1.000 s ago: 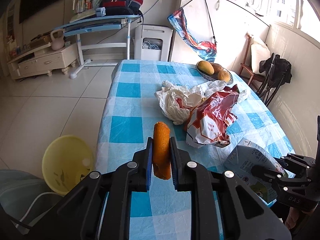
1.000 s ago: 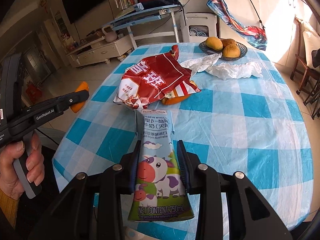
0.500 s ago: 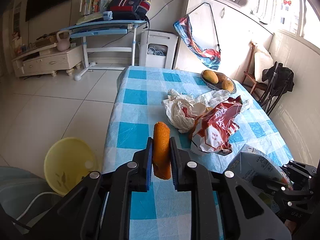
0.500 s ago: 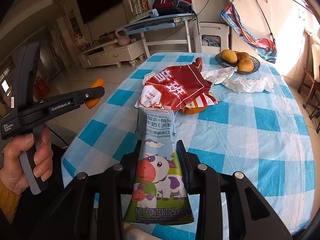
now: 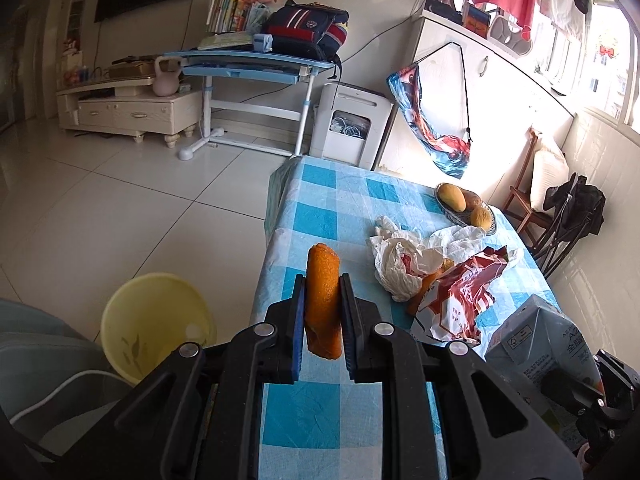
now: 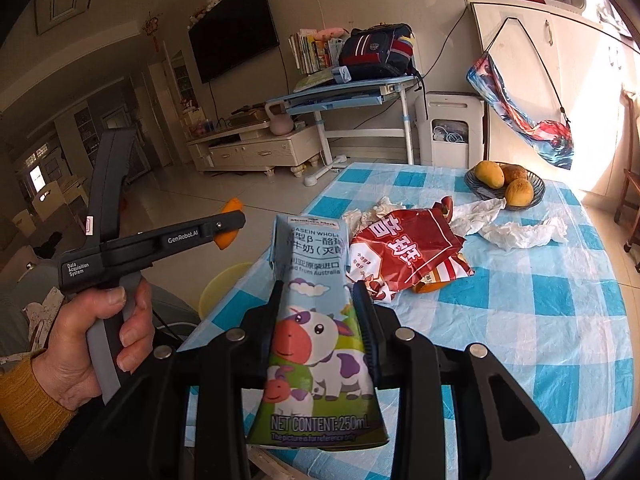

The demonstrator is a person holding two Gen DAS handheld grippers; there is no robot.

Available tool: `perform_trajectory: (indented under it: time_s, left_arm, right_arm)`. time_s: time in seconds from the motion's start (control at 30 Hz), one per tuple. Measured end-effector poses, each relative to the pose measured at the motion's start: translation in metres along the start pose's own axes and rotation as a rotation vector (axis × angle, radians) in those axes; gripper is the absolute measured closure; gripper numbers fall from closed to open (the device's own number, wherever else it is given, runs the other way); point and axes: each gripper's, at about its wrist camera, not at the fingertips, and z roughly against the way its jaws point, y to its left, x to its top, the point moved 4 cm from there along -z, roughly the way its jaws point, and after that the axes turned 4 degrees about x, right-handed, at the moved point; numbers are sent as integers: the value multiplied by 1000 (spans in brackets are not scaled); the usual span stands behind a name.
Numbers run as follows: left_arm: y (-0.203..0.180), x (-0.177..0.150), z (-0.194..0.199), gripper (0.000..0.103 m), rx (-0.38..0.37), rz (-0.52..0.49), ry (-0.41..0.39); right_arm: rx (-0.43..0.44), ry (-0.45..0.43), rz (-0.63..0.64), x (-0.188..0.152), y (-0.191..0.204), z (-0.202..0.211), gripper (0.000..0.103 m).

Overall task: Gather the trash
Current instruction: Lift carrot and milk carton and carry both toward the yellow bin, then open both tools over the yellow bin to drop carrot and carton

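My left gripper is shut on an orange peel, held upright above the table's left edge. In the right wrist view that same left gripper shows side-on with a hand around its handle. My right gripper is shut on a flattened milk carton with a cartoon cow, lifted off the table. The carton also appears at the lower right of the left wrist view. On the checked tablecloth lie a red snack bag and crumpled white wrappers.
A yellow bin stands on the floor left of the table, its rim peeking past the table edge. A bowl of mangoes sits at the far end. A dark chair stands on the right.
Both grippers have risen and tilted upward with their loads, so more of the room shows. The peel and the carton stay clamped as before.
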Motion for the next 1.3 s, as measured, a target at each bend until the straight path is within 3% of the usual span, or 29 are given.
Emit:
perform_trajectory:
  time_s: [0.13,0.4,0.77,0.93,1.3]
  left_arm:
    - [11,9,9,87,36,7,-30]
    - [62,29,24,87,105,125,-61]
    - [127,52,27,87,184,259,-55]
    - [156,55,24,87,201,338,-44]
    - [189,61,11,87,242,405,-25]
  right_arm:
    - [23,-11,15,11,11,-7,69]
    - [102,-26,17,32,44,-38,69]
    - [189,-10,46,62,84,-81,69]
    - [223,19,33,68,95,-107,69]
    - [266,111,24,70,120,-164,69]
